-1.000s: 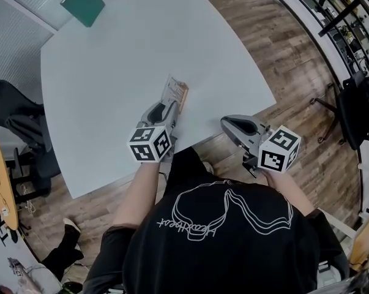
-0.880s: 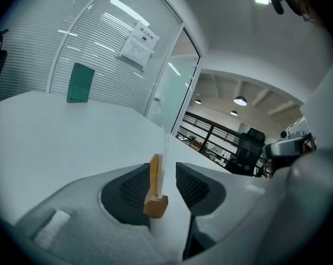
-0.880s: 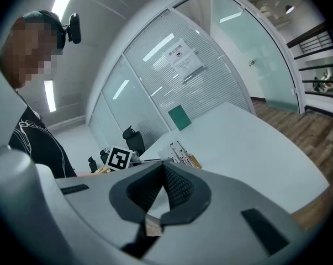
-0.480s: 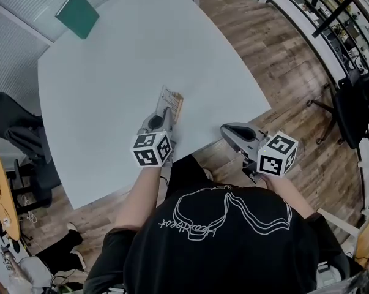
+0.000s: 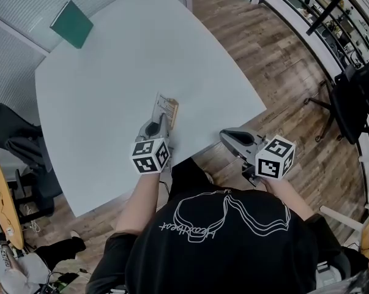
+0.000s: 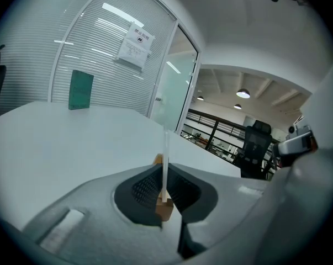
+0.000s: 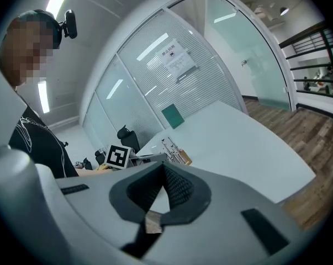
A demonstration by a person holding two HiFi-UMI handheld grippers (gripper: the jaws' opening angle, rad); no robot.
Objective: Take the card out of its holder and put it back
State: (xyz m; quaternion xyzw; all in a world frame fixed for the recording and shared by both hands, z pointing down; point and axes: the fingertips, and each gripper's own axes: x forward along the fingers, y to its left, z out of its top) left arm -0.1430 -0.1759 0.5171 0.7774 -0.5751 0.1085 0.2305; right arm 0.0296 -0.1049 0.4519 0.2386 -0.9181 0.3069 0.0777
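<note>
A clear card (image 5: 163,103) stands upright in a small wooden holder (image 5: 174,110) on the white table (image 5: 111,72). My left gripper (image 5: 161,122) reaches it from the near side. Its jaws have just been closing and now pinch the card (image 6: 165,159) edge-on between the pads, above the holder (image 6: 164,208). My right gripper (image 5: 224,133) hovers shut and empty off the table's near right edge, over the floor. From the right gripper view the card (image 7: 170,147) and holder (image 7: 183,158) lie beyond its closed tips (image 7: 158,215).
A green book (image 5: 71,23) lies at the table's far left corner, also visible as the green book (image 6: 80,90). Black office chairs stand left (image 5: 13,133) and right (image 5: 355,97) of the table. Wooden floor surrounds the table.
The left gripper's jaws went from wide open around the card to closed on it. The right gripper drifted slightly; the card and holder stay in place.
</note>
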